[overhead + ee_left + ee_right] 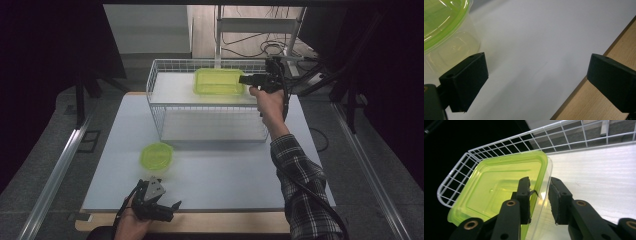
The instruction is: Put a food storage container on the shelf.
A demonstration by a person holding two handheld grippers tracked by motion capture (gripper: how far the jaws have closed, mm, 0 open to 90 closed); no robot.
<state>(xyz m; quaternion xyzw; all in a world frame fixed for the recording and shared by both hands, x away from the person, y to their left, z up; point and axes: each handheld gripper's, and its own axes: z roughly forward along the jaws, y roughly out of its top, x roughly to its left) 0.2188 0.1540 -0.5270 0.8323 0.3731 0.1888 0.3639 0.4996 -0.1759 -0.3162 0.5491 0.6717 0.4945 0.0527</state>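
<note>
White table [215, 180] bears a wire rack [165, 107]; right gripper [245, 79] straddles the green box [218, 81] edge, jaws loosened; left gripper [162, 207] gapes near the round tub [156, 156].

Two green-lidded containers, one rectangular [219, 81] and one round [156, 156]; one wire rack [210, 120]; two grippers [252, 79] [167, 206].

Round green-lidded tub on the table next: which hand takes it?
Left. The left gripper sits open just beside the round green-lidded plastic tub; the right gripper is up at the white wire rack, its fingers around the rectangular tub's edge.
</note>
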